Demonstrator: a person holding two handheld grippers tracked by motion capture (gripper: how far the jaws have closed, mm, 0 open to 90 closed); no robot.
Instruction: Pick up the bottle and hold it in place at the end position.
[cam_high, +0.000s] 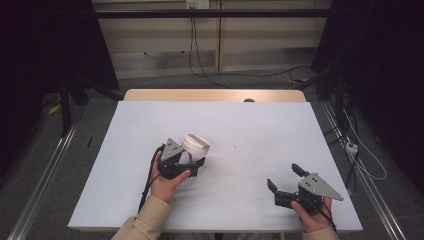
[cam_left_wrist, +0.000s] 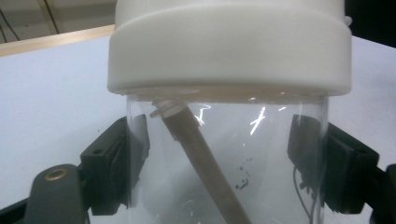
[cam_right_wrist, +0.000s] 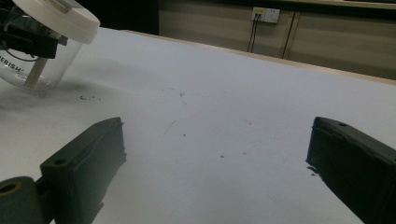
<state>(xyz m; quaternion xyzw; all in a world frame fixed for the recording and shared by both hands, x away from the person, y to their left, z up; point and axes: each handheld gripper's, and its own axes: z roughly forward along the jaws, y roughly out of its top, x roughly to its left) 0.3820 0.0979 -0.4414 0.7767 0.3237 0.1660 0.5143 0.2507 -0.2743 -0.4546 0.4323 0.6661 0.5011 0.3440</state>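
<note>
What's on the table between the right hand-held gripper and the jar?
Bare white table apart from a few dark specks near the jar, seen in the right gripper view; right hand-held gripper is open.

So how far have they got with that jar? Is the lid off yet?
Not yet. Done: the left gripper has closed its fingers on the clear jar, tilting it on the table. In hand: holding it firm; the white lid is still on, a stick inside. Left: the right gripper waits open, apart from the jar; probably it takes the lid next.
</note>
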